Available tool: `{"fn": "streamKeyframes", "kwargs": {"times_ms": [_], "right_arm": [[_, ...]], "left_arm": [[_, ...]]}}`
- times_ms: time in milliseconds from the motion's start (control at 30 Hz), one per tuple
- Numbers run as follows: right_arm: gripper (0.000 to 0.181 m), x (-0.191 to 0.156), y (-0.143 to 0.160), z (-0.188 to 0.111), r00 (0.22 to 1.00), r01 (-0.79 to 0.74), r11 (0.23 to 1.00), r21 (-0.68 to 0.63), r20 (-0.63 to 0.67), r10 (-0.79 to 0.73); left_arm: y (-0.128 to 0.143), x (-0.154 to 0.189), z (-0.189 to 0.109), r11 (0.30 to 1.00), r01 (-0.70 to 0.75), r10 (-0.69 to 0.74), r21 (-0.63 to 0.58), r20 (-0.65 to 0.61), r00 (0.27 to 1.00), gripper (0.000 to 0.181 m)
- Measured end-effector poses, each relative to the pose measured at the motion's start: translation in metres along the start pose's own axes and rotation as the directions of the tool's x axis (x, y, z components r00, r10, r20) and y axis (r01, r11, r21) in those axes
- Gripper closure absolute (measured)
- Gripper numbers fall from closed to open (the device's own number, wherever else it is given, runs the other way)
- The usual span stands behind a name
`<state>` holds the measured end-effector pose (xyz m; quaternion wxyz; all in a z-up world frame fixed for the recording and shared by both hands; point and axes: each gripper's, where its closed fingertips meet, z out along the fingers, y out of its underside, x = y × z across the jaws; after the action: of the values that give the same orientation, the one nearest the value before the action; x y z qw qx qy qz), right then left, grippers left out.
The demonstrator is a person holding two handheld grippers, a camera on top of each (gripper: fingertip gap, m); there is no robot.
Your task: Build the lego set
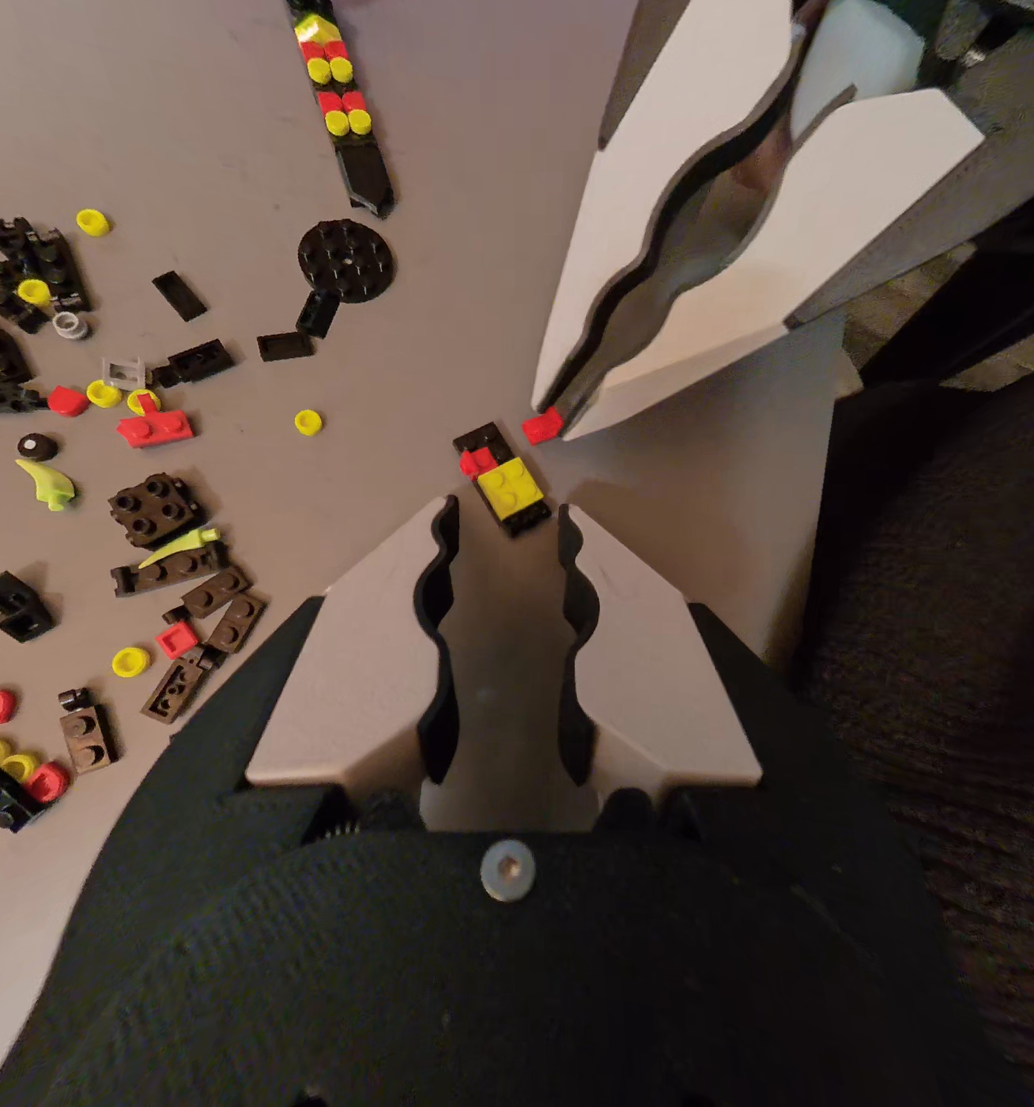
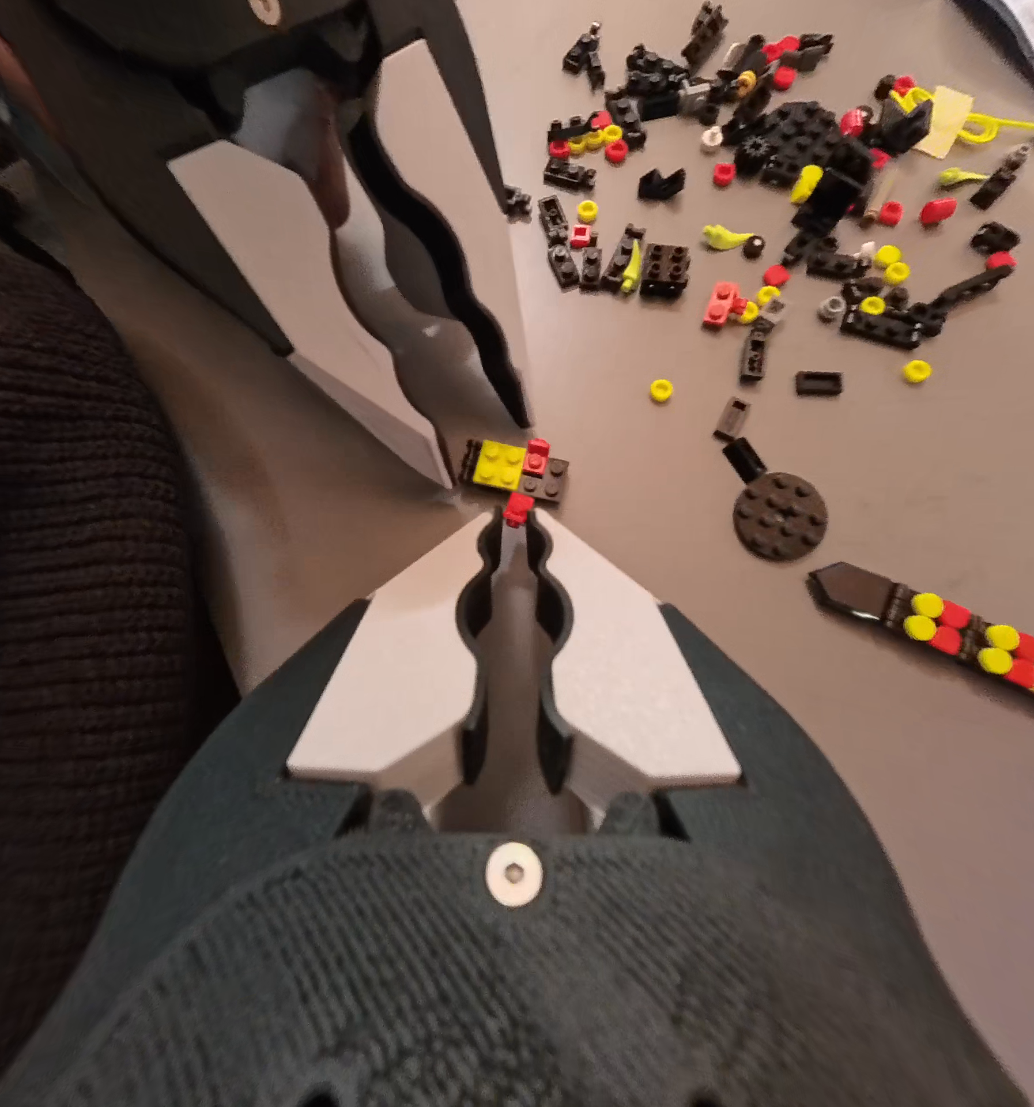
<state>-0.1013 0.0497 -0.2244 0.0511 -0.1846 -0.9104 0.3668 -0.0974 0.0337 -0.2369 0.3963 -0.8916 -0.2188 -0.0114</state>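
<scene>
The right gripper [image 2: 516, 520] has its jaws pinching a small red piece [image 2: 517, 509] at the very tips, holding it just beside the black end of the small build [image 2: 517, 472], a black plate carrying a yellow square plate and a red piece, which lies flat on the grey desk [image 2: 652, 808]. The left gripper [image 1: 508, 509] sits with its jaws spread, their tips at either side of the build's near end. Farther off lie a round black plate [image 1: 347, 261], a long black strip [image 1: 347, 105] studded red and yellow, and a scatter of loose pieces [image 1: 161, 575].
</scene>
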Motion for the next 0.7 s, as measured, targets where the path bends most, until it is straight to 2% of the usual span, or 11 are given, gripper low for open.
{"fn": "streamKeyframes", "kwargs": {"times_ms": [33,333,467,700], "right_arm": [[0.175,0.001,0.000,0.001,1.000,-0.005,1.000,0.000,0.005,0.005],[0.175,0.003,-0.002,0.011,0.998,0.057,0.998,-0.032,-0.019,-0.057],[0.175,0.003,-0.002,0.012,0.997,0.069,0.997,-0.043,-0.017,-0.069],[0.176,0.003,-0.001,0.013,0.994,0.105,0.990,-0.097,-0.020,-0.107]], "left_arm": [[-0.001,0.001,0.001,1.000,-0.001,0.001,0.003,-0.004,1.000,0.150],[-0.004,0.001,0.008,1.000,0.022,-0.022,0.017,-0.016,1.000,0.150],[-0.004,-0.001,0.009,0.999,0.052,-0.051,0.017,-0.020,0.998,0.159],[-0.005,-0.001,0.009,0.999,0.051,-0.051,0.013,-0.012,0.999,0.159]]}}
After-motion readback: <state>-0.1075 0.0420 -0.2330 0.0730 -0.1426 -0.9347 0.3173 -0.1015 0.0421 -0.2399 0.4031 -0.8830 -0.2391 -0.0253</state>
